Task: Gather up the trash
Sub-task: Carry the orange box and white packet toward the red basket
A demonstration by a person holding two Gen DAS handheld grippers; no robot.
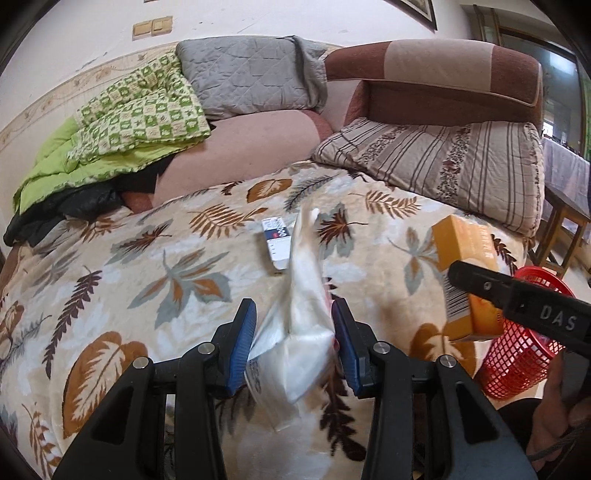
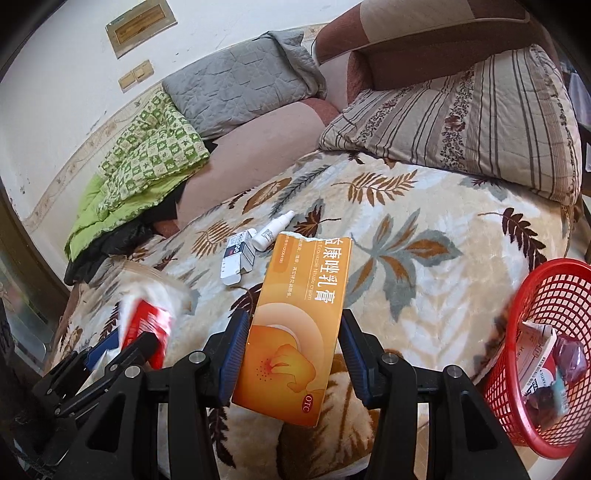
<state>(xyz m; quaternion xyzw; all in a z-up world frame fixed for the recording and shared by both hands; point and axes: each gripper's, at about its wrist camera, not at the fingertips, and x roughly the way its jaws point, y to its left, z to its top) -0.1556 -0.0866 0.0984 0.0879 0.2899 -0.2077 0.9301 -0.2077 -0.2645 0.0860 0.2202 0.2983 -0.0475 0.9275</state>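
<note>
Right tongs (image 2: 293, 354) clamp an orange box (image 2: 295, 332); left tongs (image 1: 294, 347) grip a plastic wrapper (image 1: 303, 325).

Leaf-print blanket (image 1: 129, 266) spread over bed. Striped pillow (image 1: 443, 166) at far right, below brown bolster (image 1: 443, 77). Grey quilted pillow (image 1: 251, 74) against wall. Green checked quilt (image 1: 140, 110) heaped at far left, black cloth (image 1: 62, 214) under its edge. Switches (image 1: 153, 26) on wall above.

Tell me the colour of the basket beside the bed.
Red, an open mesh basket; the right wrist view shows it best.
</note>
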